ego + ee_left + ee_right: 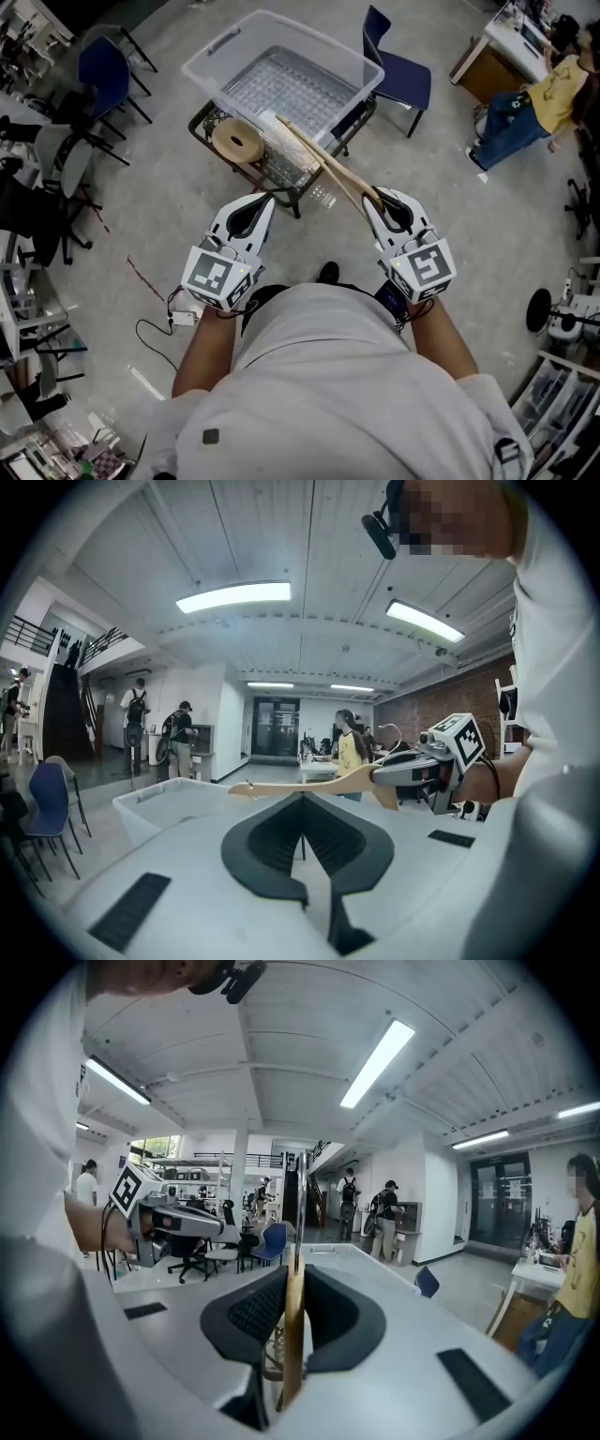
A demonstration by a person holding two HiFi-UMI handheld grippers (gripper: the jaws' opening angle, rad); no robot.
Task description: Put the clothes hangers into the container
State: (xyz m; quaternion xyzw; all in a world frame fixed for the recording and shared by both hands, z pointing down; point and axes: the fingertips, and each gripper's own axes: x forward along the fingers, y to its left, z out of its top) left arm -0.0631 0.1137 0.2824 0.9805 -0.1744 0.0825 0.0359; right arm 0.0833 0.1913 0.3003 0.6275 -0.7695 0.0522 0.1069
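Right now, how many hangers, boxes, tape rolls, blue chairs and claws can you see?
Wooden hanger: 1
Clear container: 1
Tape roll: 1
Blue chairs: 2
Claws: 2 (left claw, right claw)
Total: 7

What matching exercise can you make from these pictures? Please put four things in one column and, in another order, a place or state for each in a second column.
Column one:
1. left gripper
2. right gripper
3. wooden hanger
4. tape roll

Column two:
A. beside the clear container
B. shut on a thing
C. shut, nothing between the jaws
D. light wood, held at one end

Pairs: 1-C, 2-B, 3-D, 4-A
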